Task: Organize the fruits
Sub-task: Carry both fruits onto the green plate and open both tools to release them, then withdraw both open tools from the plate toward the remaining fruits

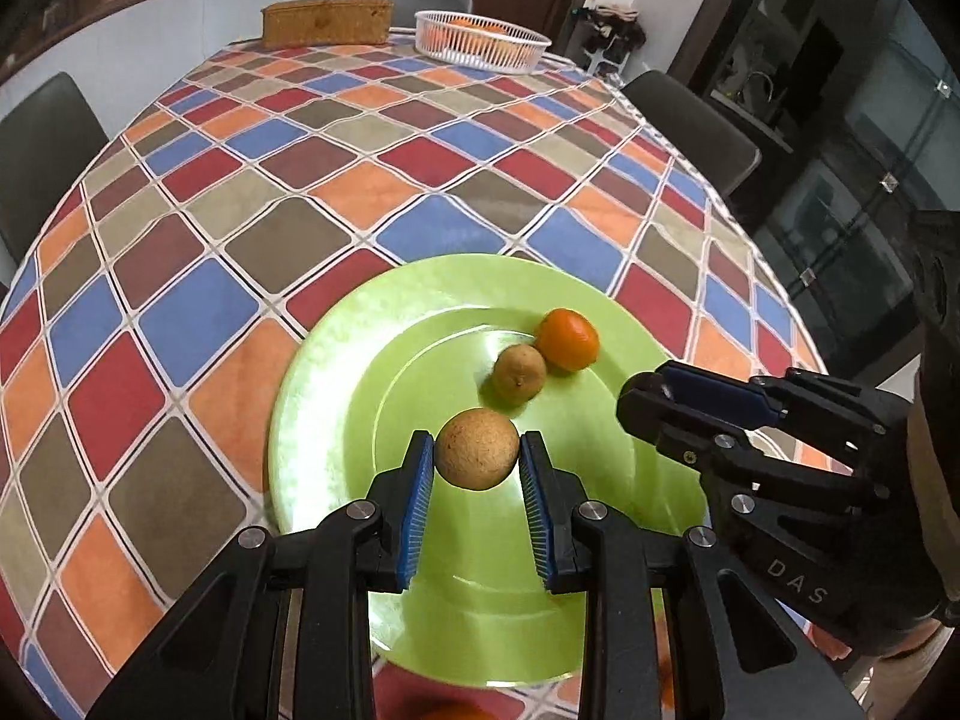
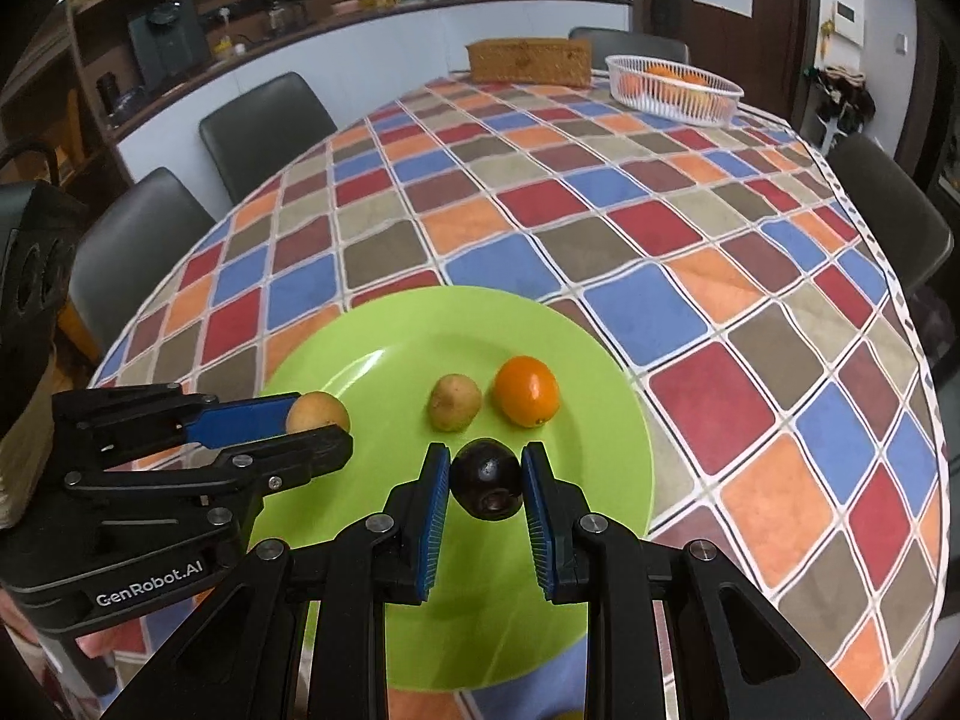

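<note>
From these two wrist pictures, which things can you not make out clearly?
- Fruits in the white basket: both views, far away, its mesh wall hides most of them; count unclear.
- Dark fruit in the right gripper: left wrist view, that gripper's own fingers hide it.
- Green plate, near rim: both views, gripper bodies cover it.
- Shelf items: right wrist view, too small.

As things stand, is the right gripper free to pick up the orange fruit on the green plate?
Probably not yet. The right gripper is already shut on a dark round fruit, so its jaws are full. The orange fruit itself lies uncovered on the green plate, nothing blocking it.
</note>
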A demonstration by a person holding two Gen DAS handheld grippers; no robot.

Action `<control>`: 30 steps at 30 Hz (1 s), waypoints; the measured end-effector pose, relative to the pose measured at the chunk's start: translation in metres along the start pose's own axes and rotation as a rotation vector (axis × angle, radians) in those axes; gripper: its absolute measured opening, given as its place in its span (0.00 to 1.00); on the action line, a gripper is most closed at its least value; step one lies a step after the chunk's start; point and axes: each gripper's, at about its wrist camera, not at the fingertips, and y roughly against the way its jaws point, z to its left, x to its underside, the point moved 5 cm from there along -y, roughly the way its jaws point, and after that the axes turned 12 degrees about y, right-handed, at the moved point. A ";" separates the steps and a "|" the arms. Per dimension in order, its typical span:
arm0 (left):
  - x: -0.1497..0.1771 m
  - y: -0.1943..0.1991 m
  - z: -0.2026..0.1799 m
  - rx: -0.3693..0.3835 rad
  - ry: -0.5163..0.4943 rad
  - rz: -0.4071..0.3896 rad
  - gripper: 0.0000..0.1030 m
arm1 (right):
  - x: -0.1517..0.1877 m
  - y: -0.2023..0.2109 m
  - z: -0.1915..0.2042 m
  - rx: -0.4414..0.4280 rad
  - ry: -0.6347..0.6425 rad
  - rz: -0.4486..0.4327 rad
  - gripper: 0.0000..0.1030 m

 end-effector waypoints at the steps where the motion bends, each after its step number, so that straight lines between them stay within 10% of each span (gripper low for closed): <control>1: -0.001 -0.002 0.000 -0.006 -0.003 0.002 0.28 | -0.001 -0.002 -0.002 0.003 -0.002 0.004 0.25; 13: -0.002 0.017 -0.005 -0.062 -0.061 -0.060 0.36 | 0.002 0.003 -0.007 0.038 -0.012 -0.002 0.30; 30: 0.054 0.125 -0.034 -0.038 -0.187 -0.248 0.44 | 0.027 0.117 0.030 0.103 0.032 -0.194 0.38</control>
